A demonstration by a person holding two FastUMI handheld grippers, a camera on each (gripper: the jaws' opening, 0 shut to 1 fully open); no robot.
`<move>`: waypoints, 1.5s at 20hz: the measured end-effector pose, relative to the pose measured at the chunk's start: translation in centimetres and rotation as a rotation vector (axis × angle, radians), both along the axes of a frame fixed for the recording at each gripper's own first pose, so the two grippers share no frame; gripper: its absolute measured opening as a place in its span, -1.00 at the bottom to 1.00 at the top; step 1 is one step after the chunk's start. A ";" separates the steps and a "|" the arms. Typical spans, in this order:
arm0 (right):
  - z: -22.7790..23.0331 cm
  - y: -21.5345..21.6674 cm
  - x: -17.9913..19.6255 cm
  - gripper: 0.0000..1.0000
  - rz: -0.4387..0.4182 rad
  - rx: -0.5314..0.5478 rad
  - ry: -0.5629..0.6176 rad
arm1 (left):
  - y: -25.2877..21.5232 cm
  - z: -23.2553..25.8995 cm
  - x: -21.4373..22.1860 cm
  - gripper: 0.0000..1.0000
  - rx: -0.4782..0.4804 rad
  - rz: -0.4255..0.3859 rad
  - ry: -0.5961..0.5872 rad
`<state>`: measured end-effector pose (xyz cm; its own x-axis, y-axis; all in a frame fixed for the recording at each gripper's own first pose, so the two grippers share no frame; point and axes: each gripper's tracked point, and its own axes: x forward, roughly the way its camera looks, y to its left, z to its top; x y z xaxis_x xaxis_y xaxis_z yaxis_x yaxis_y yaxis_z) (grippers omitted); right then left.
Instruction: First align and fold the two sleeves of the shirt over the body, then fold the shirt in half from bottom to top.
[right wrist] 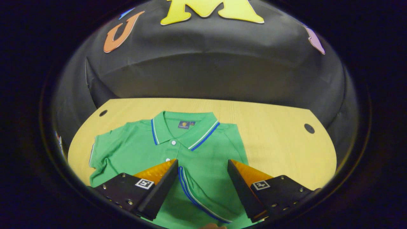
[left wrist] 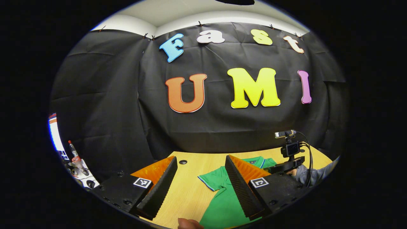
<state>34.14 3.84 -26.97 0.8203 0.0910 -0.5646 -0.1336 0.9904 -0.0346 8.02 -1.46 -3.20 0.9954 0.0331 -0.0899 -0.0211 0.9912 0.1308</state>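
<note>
A green polo shirt [right wrist: 203, 149] lies flat on the wooden table [right wrist: 279, 127], collar [right wrist: 184, 130] toward the far wall. One sleeve [right wrist: 101, 152] is spread out to the left. The other sleeve [right wrist: 194, 190], with its striped hem, lies folded over the body. My right gripper [right wrist: 203, 161] stands open just above that folded sleeve, nothing between its fingers. My left gripper [left wrist: 201, 158] is open over bare table beside the spread sleeve [left wrist: 213, 181]. In the left gripper view the right gripper [left wrist: 287, 165] hovers over the shirt's far side.
Round cable holes [right wrist: 103, 113] [right wrist: 309, 128] sit near the table's back corners. A bottle [left wrist: 73, 152] and clutter stand off the table at the far left. A fingertip [left wrist: 187, 224] shows at the bottom edge, and a person's sleeve [left wrist: 318, 175] lies behind the right gripper.
</note>
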 end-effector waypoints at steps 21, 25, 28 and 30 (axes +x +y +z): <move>30.4 -13.8 -17.0 0.91 -0.038 -0.093 -0.594 | 1.8 -14.4 15.9 0.94 -0.137 0.034 0.272; 33.0 -14.7 -21.1 0.87 -0.082 -0.099 -0.624 | 2.3 -18.1 19.5 0.94 -0.103 0.038 0.332; 35.2 -14.9 -23.3 0.94 -0.106 -0.083 -0.660 | 2.4 -22.2 22.0 0.94 -0.092 0.060 0.422; 36.3 -14.9 -24.3 0.90 -0.107 -0.084 -0.673 | 3.1 -24.2 23.3 0.94 -0.102 0.082 0.471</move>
<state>9.82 -11.03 9.35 0.9970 -0.0322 0.0700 0.0426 0.9873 -0.1533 31.35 1.66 -27.40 0.8404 0.0775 -0.5365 -0.0619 0.9970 0.0470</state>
